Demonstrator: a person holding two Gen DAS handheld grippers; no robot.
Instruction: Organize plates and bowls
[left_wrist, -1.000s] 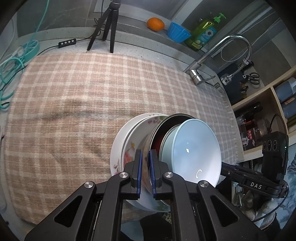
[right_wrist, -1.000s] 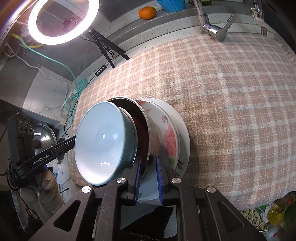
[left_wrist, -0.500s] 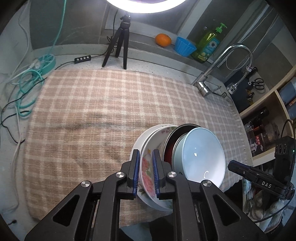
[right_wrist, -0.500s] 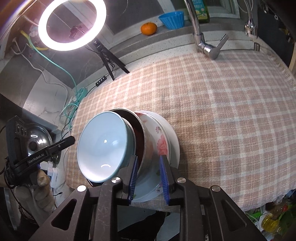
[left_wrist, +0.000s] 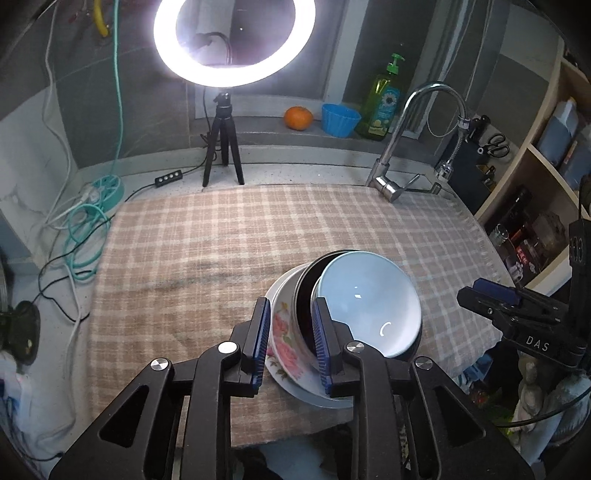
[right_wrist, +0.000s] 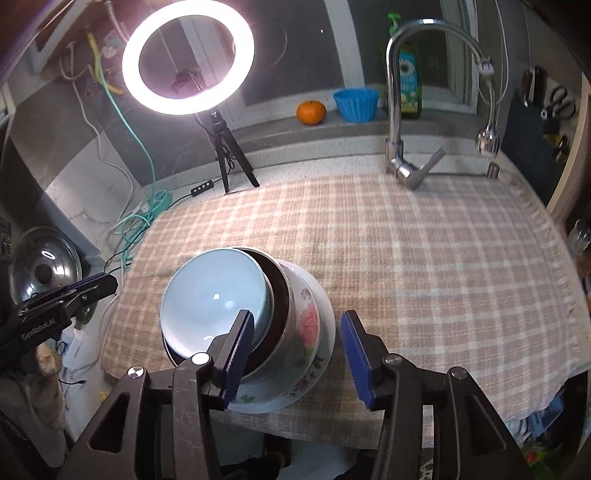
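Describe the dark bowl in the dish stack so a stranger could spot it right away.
Find the checked cloth under the faucet; the dish stack sits at its near edge. The dark bowl is sandwiched between the pale blue bowl and the floral plate.

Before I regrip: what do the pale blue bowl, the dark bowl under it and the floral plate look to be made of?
Pale blue bowl: likely glazed ceramic, glossy, with sharp light glints inside. Dark bowl: possibly metal, since its rim looks thin with a dull sheen; unclear. Floral plate: probably glazed porcelain, white with a printed pink flower, smooth and shiny. Checked cloth beneath: woven fabric, matte.
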